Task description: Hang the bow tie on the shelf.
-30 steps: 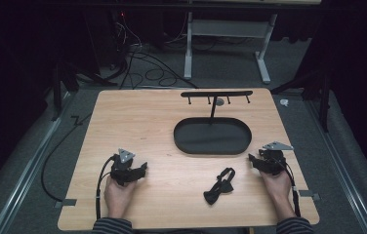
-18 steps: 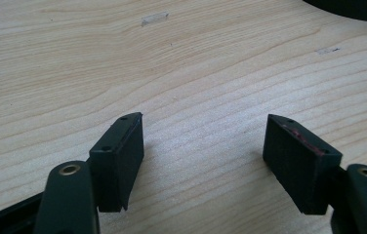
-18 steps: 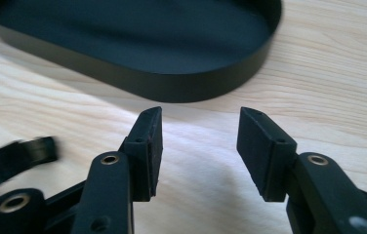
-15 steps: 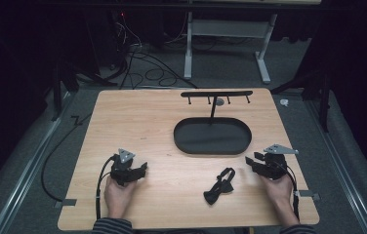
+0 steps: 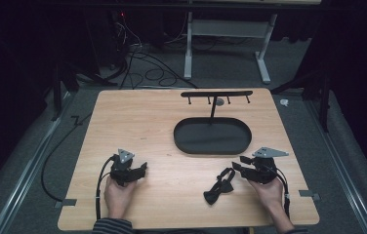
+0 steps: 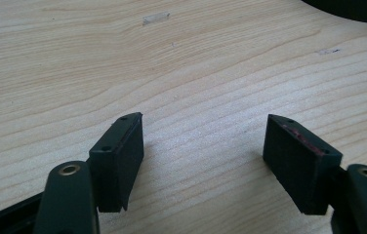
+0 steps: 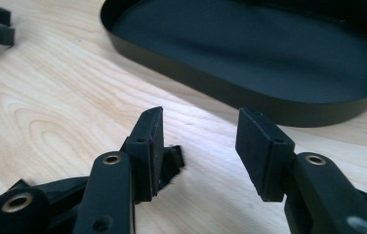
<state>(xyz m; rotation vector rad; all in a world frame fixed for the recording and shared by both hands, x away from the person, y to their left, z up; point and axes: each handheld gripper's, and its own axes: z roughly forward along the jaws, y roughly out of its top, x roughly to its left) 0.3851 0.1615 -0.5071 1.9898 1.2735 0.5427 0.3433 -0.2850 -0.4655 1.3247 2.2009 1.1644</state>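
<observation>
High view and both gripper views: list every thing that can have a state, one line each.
Left claw: open, jaws wide apart over bare wood.
Right claw: open, next to the strap, nothing between its jaws.
Black strap: loose on the table, ungrasped.
Oval tray: empty.
Hook rack: upright, nothing hanging from it.

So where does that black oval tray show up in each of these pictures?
High view: black oval tray right of table centre, under the hook rack.
Left gripper view: dark curved edge at top right, probably its rim.
Right gripper view: across the top.
Shared landmark: pale wooden tabletop.
</observation>
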